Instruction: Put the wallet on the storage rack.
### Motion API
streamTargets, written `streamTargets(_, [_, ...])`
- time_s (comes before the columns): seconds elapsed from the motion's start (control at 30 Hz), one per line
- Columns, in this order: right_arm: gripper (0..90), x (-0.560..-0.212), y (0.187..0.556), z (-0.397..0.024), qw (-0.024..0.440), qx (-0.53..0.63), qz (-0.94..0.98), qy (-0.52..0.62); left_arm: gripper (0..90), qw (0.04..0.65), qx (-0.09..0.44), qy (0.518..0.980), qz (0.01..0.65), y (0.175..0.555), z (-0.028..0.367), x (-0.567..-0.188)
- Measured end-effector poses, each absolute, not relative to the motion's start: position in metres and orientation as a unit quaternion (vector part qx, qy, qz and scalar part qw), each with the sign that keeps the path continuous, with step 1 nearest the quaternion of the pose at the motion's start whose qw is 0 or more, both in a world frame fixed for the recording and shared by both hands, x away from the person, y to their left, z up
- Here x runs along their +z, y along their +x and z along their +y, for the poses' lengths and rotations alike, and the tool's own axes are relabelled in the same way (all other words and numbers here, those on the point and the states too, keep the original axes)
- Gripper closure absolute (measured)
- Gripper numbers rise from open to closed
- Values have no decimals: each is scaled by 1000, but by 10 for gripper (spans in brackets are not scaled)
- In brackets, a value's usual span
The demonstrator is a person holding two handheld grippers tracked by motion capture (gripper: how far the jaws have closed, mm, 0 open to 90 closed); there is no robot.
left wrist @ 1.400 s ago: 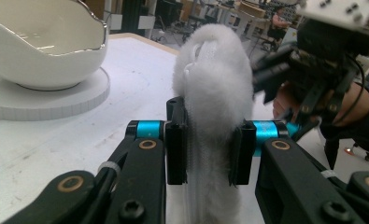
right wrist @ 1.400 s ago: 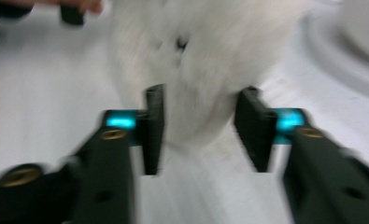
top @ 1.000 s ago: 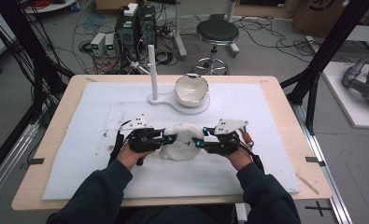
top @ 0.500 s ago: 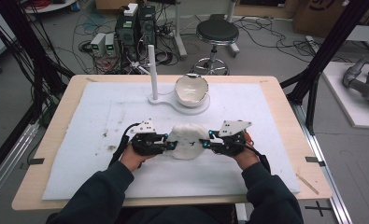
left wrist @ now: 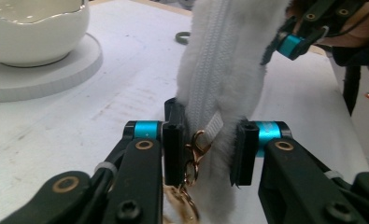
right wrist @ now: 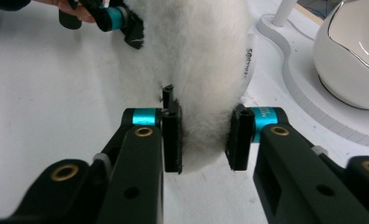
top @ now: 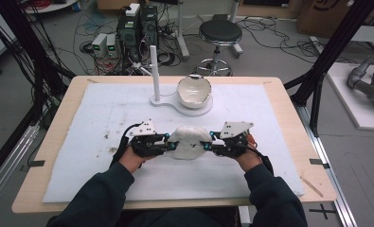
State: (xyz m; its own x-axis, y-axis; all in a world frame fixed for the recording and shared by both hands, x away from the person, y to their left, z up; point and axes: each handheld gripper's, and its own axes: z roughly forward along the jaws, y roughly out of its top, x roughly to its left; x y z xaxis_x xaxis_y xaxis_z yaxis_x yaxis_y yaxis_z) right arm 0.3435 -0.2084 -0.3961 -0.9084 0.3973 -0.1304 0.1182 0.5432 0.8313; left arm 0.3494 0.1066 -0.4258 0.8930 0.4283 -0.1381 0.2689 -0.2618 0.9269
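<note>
A white furry pouch (top: 189, 142) is stretched between my two grippers just above the white mat (top: 104, 109). My left gripper (top: 173, 144) is shut on its left end. In the left gripper view my left gripper (left wrist: 205, 142) pinches the fur beside the zipper (left wrist: 222, 51), and a gold clasp (left wrist: 194, 154) hangs between the jaws. My right gripper (top: 207, 145) holds the opposite end. Its jaws have just been closing, and in the right gripper view my right gripper (right wrist: 203, 135) presses both pads into the fluffy pouch (right wrist: 191, 56).
A white egg-shaped bowl (top: 193, 90) sits on a round white base with an upright post (top: 155, 71) at the back of the mat. The wooden table edge (top: 293, 123) frames the mat. A stool (top: 220, 33) and cables lie on the floor beyond.
The right jaws have tightened on the pouch's end. The pouch now looks rounder and more bunched between the two grippers. Both hands have barely shifted.
</note>
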Motion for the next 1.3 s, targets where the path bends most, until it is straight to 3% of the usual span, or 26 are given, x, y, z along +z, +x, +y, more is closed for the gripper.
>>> streamTargets(0.2, [760, -389, 339, -207, 188, 455, 859, 142, 478, 566, 97, 771, 277, 356, 122, -422])
streamTargets(0.5, [771, -372, 344, -212, 251, 451, 844, 146, 447, 580, 152, 726, 335, 364, 175, -412])
streamTargets(0.77, [770, -343, 372, -207, 315, 449, 820, 164, 418, 580, 165, 697, 387, 369, 208, -417])
streamTargets(0.87, [770, -330, 388, -203, 341, 437, 814, 173, 321, 577, 174, 693, 395, 369, 210, -417])
streamTargets(0.93, [769, -320, 406, -198, 362, 417, 815, 178, 211, 575, 186, 694, 391, 369, 211, -416])
streamTargets(1.3, [768, -311, 450, -187, 406, 367, 817, 182, 211, 580, 175, 690, 395, 370, 231, -418])
